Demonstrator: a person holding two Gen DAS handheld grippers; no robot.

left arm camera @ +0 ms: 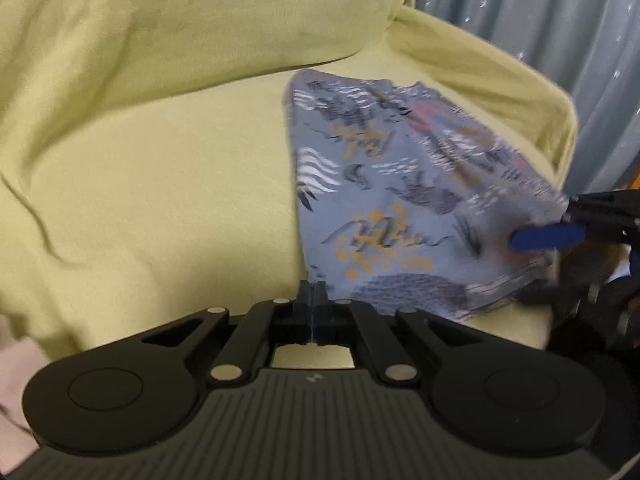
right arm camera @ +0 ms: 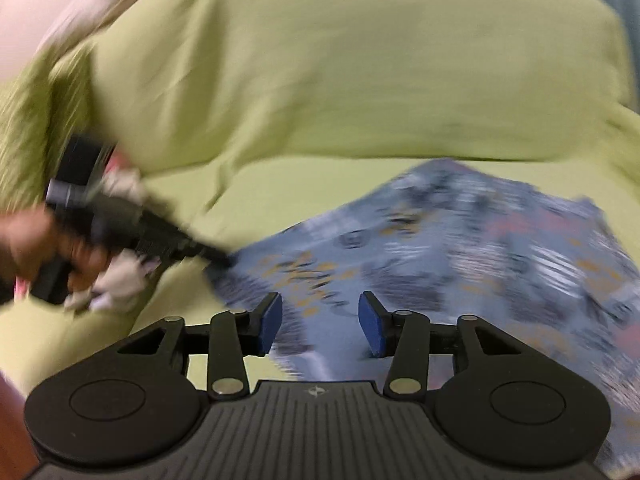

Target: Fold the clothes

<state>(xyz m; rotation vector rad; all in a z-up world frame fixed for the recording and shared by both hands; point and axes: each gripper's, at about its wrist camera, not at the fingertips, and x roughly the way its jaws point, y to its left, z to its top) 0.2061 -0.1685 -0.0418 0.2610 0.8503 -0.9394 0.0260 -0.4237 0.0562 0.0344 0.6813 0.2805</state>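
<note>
A blue-grey patterned garment (left arm camera: 404, 204) lies on the yellow-green sofa seat (left arm camera: 160, 200). My left gripper (left arm camera: 314, 290) is shut, its tips pinching the garment's near corner. In the right wrist view the left gripper (right arm camera: 224, 260) shows at the garment's left corner (right arm camera: 248, 264). My right gripper (right arm camera: 320, 322) is open, its blue pads (right arm camera: 270, 320) spread just above the garment (right arm camera: 460, 248). In the left wrist view the right gripper (left arm camera: 536, 248) hovers over the garment's right edge, with one blue pad (left arm camera: 548, 237) showing. Both views are motion-blurred.
The sofa backrest (left arm camera: 180, 32) rises behind the seat, and an armrest (left arm camera: 500, 80) bounds it on the right. A grey-blue curtain (left arm camera: 560, 20) hangs beyond the armrest. The person's hand (right arm camera: 36, 240) holds the left gripper's handle.
</note>
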